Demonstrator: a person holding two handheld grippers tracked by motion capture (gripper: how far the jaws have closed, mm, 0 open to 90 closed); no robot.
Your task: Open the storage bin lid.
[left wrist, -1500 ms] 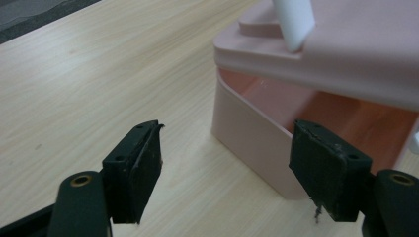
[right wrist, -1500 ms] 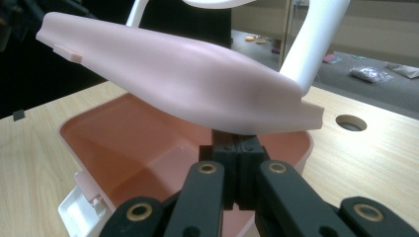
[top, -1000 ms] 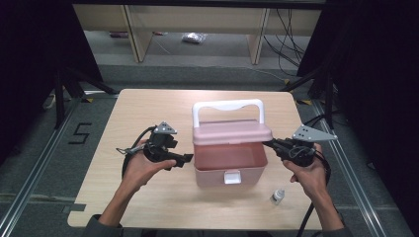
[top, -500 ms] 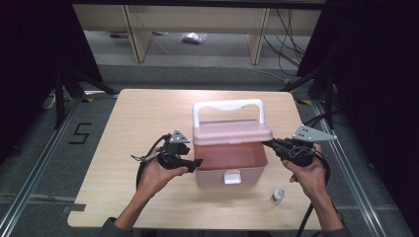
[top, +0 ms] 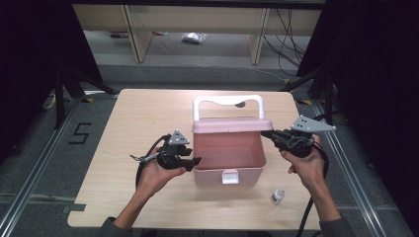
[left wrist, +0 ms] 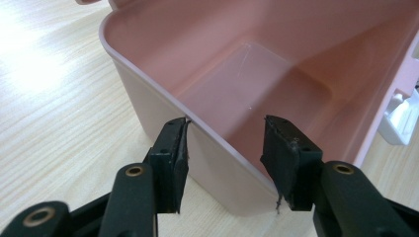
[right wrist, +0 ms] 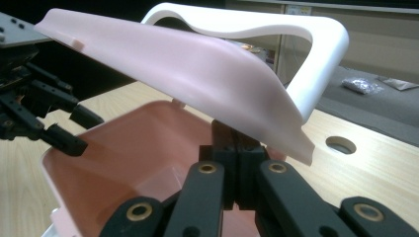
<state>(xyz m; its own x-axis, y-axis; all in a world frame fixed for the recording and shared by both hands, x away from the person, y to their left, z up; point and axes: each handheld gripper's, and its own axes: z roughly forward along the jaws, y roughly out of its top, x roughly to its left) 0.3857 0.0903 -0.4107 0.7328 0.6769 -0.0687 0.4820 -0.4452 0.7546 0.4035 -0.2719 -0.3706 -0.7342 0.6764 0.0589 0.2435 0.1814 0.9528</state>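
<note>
While the right gripper point(top: 271, 134) stays clenched on the lid point(right wrist: 197, 74) to prop it up, the left gripper point(left wrist: 225, 143) has been closing astride the wall of the pink box point(top: 228, 150) mid-table, not pinching yet, probably to steady it.

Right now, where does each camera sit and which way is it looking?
High view: above the person's side, facing down on the table; both forearms and tools show.
Left gripper view: on the left tool, its jaws straddling the pink box wall.
Right gripper view: on the right tool, jaws shut under the lid.
All share the box.
</note>
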